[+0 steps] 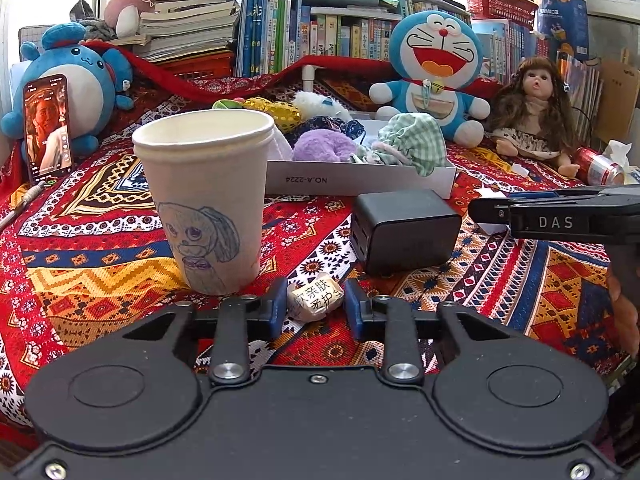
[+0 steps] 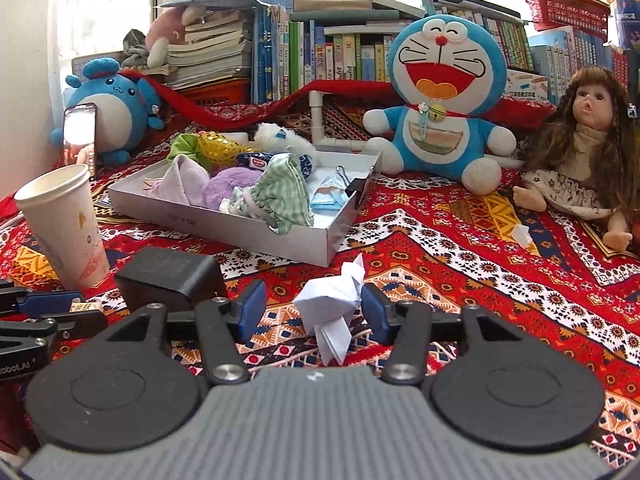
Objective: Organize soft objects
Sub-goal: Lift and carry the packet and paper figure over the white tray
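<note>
Here, in the left wrist view, the left gripper [image 1: 315, 303] sits low over the patterned cloth [image 1: 100, 216], its blue-padded jaws partly open. A small wrapped packet [image 1: 314, 300] printed with Chinese characters lies on the cloth between the two pads; the left pad looks to be touching or nearly touching it, while a narrow gap shows at the right pad, so nothing is clamped. Just beyond and to the left stands a paper cup [image 1: 204, 196] with a pencil drawing on its side, and to the right a black charger block [image 1: 404, 230]. Behind them is a shallow white box [image 1: 360, 178] holding a purple plush piece [image 1: 324, 146] and a green checked cloth [image 1: 416, 142]. The right gripper [image 1: 560, 216] enters from the right edge, seen side-on.

In the right wrist view, the right gripper [image 2: 314, 312] has its jaws wide apart. A folded white paper tissue [image 2: 334, 300] stands on the cloth between them, close to the right pad and well clear of the left; whether it touches the right pad cannot be told. The white box [image 2: 248, 236] lies further ahead, slightly left, with the green checked cloth [image 2: 280, 192] draped over its near wall. A blue cat plush [image 2: 444, 92] and a doll [image 2: 580, 148] sit behind.
</note>
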